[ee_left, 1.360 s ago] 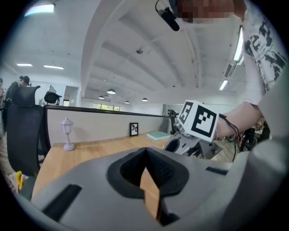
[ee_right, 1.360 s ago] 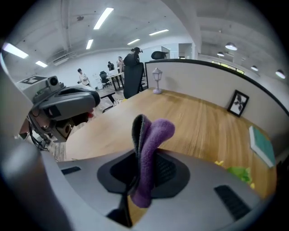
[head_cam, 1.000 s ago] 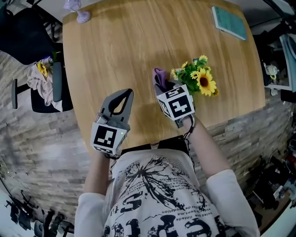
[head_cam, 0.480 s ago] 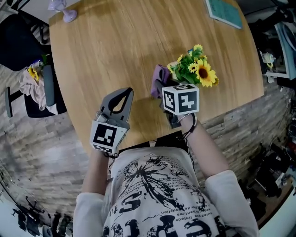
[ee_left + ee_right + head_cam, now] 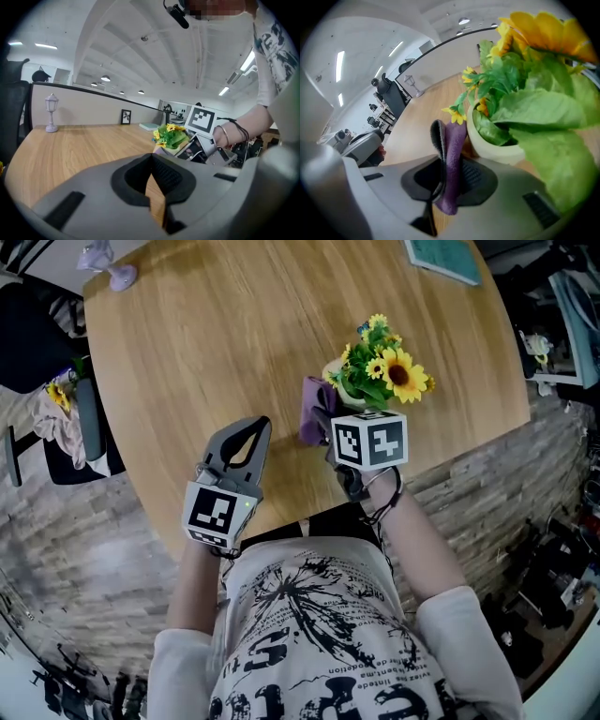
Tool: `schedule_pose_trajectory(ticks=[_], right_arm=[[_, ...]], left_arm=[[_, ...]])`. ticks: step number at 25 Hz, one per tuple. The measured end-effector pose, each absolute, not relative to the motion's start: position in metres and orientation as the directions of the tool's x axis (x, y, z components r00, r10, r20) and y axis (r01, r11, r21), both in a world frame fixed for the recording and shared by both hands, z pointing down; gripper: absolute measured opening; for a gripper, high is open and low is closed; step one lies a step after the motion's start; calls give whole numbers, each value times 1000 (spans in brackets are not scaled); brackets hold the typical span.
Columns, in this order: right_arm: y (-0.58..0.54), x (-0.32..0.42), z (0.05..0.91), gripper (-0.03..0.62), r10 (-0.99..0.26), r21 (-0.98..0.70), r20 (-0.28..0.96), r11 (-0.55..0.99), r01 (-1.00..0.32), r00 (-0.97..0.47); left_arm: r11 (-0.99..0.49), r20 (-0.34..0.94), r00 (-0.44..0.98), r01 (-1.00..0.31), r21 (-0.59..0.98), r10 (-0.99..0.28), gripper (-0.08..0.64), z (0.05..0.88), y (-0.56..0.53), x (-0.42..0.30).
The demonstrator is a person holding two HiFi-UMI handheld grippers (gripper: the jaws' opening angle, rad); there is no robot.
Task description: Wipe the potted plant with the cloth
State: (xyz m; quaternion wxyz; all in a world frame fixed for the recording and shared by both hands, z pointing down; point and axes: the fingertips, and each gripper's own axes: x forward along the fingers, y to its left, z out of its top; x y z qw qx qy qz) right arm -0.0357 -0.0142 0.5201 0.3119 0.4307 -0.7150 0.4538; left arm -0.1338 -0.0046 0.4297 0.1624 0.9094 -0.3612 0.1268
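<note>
The right gripper has its jaws clamped on the purple cloth. The fabric stands up out of the grip as a folded strip in the middle of the right gripper view. Just to its right is the cream pot, with green leaves and yellow flowers filling the upper right of that frame. Whether cloth and pot actually touch can't be told from here.

From the head view, the cloth sits at the centre of the frame, right beside the left flank of the potted plant. The plant stands upright on the wooden table, near its right edge.

Over on the lower left, the left gripper hangs above the table's near edge, well apart from the plant. Its jaws are pressed together with nothing between them, and only bare wood shows through the slot in the left gripper view.

Far off, a small lavender lantern ornament stands at the upper left corner. A teal book lies at the top edge.
</note>
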Motion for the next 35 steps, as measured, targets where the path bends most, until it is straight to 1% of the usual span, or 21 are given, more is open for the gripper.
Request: schedule_pose_trajectory(ticks=[8,16,24,28,31,35], right_arm=[[3,-19,519,79,-287,-385,838,291,-876,-464],[22,1,521,80,-211,-390,840,406,-827,-500],[35,27,522,81,-130,-368,858,520,-771,-497],[38,44,524,81,-105,-369,859,551,-749,-500],[39,61,525,81,-100,-360,864,560,-746,-493],[34,99,520,81,-155,-295,880,561,-773,-449]], left_arm=[[-653,370,678,-727,210,-636,3,435,4,-113],[-609,374,647,-759,232,-665,3,437,12,-89],[-556,385,600,-798,230,-701,3,439,14,-66],[-527,382,570,-821,221,-728,3,438,14,-52],[-513,373,553,-832,211,-745,3,435,15,-42],[-501,344,554,-832,237,-758,3,430,18,-26]])
